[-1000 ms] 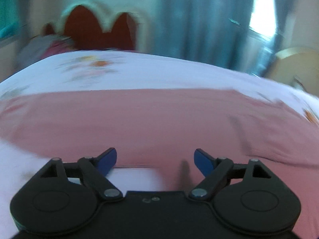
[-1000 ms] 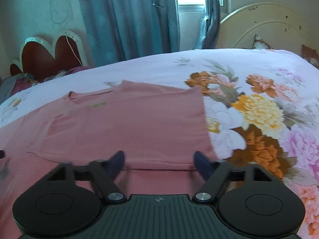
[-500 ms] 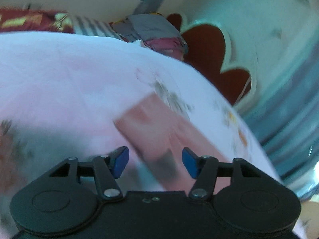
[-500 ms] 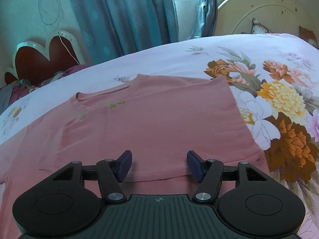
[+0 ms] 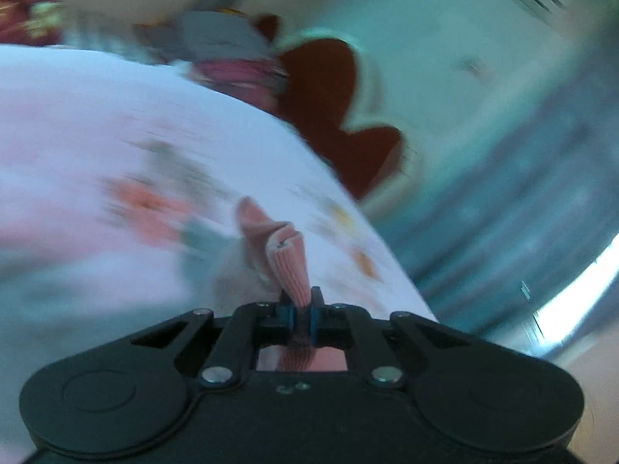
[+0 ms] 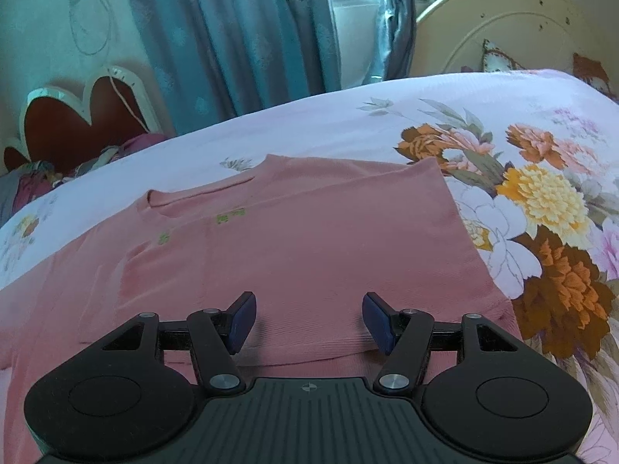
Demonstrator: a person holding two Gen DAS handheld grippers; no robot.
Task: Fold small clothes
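While the bed (image 6: 348, 123) with its flowered sheet fills both views, the pink top (image 6: 309, 239) lies spread on it, front up, neckline toward the far side, its right edge doubled inward. A second ago the left wrist camera looked squarely across that pink cloth with its pads apart; now its view is rolled and blurred, facing a corner of the bed. The left tongs (image 5: 301, 315) have just been closing and now pinch a ribbed pink cuff (image 5: 288, 266), apparently the left sleeve's end. That reads as the sleeve fold beginning: grip secured, carry across not yet done. The right tongs (image 6: 307, 323) stand wide, empty, hovering near the hem, hardly shifted. Small green marks (image 6: 230, 216) sit below the collar; they are too small to read. No brand shows.
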